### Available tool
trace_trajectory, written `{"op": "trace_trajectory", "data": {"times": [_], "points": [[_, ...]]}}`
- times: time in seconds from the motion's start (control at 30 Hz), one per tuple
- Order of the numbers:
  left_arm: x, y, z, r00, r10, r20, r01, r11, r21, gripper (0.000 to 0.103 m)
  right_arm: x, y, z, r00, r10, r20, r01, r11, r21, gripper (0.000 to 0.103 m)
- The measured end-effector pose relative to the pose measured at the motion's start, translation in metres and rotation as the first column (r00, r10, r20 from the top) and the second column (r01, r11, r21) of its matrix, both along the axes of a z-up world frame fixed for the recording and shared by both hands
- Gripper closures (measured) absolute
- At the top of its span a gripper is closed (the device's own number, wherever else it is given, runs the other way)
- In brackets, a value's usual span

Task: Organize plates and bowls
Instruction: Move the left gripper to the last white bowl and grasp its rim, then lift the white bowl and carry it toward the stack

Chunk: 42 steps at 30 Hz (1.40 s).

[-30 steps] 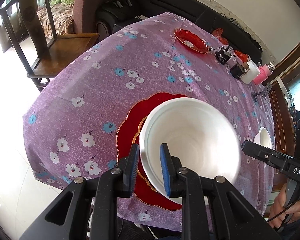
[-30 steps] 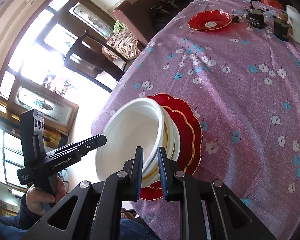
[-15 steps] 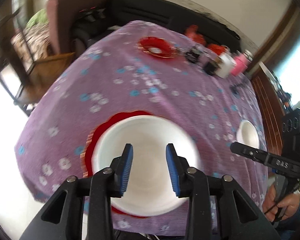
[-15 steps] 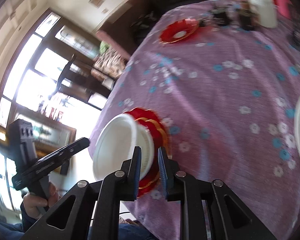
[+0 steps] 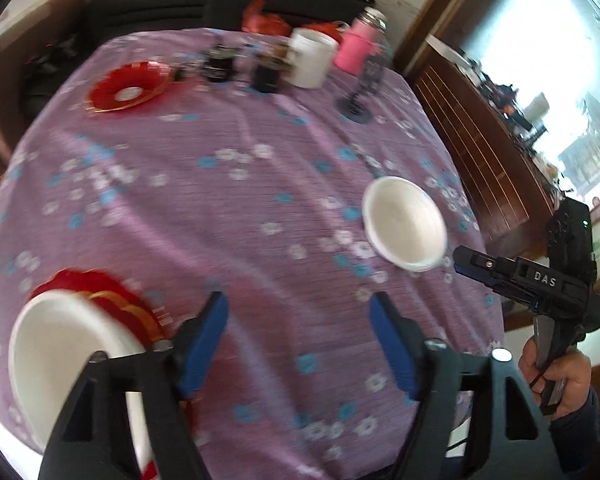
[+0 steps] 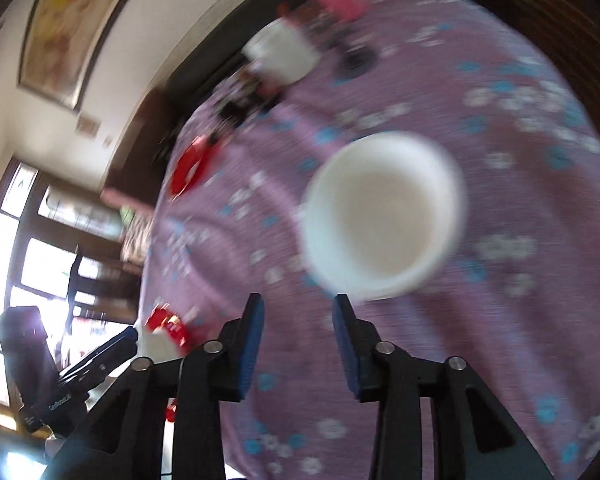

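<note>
A large white bowl point(image 5: 60, 344) sits on a stack of red plates point(image 5: 112, 300) at the table's near left corner. A smaller white bowl point(image 5: 404, 224) stands alone on the purple flowered cloth at the right; in the blurred right wrist view it point(image 6: 384, 216) lies just beyond my right gripper. A single red plate point(image 5: 128, 88) lies at the far left. My left gripper point(image 5: 298, 336) is open and empty over bare cloth, right of the stack. My right gripper point(image 6: 298, 344) is open and empty; its body point(image 5: 532, 280) shows near the small bowl.
At the table's far edge stand dark jars point(image 5: 220, 66), a white mug point(image 5: 312, 58), a pink bottle point(image 5: 358, 48) and a small black stand point(image 5: 356, 108). A dark sofa lies beyond. A wooden cabinet point(image 5: 472, 140) is right of the table.
Both grippers have let go of the large white bowl, opened wide and swung right. The bowl stays on the red plates. The right gripper now faces the small white bowl.
</note>
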State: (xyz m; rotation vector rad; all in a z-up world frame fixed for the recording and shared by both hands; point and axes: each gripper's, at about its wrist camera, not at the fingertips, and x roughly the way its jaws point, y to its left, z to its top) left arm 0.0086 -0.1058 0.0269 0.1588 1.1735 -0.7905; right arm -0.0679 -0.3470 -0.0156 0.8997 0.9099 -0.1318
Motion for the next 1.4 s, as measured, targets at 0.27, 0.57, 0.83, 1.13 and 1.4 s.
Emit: {"op": "trace_trajectory", "data": {"times": [0.27,0.57,0.83,1.13,1.4], "points": [[0.02,-0.088,-0.041,0.993,-0.05,-0.107,0.052,0.999,0.016,0.025,-0.023,-0.052,-0.004,0.993,-0.106,-0.051,0.102,0.992,-0.07,0.052],[0.043,-0.135,-0.069,0.996,-0.045,-0.077,0.051,0.996,0.076,0.028,0.009,-0.06,-0.023,0.991,-0.091,-0.095,0.082,0.992,-0.091,0.052],[0.051,-0.151,-0.096,0.988,-0.072,-0.134,0.083,0.994,0.075,0.083,0.028,-0.059,-0.045,0.988,-0.077,-0.131,0.068,0.995,-0.073,0.083],[0.03,-0.123,-0.061,0.992,-0.114,-0.051,0.116,0.993,0.024,0.093,0.018,-0.034,-0.02,0.996,-0.043,-0.074,0.037,0.996,-0.076,0.09],[0.022,-0.078,-0.03,0.997,-0.075,0.035,0.075,0.997,-0.002,0.093,0.024,0.0,-0.007,0.999,0.023,-0.031,-0.024,0.999,-0.045,0.09]]}}
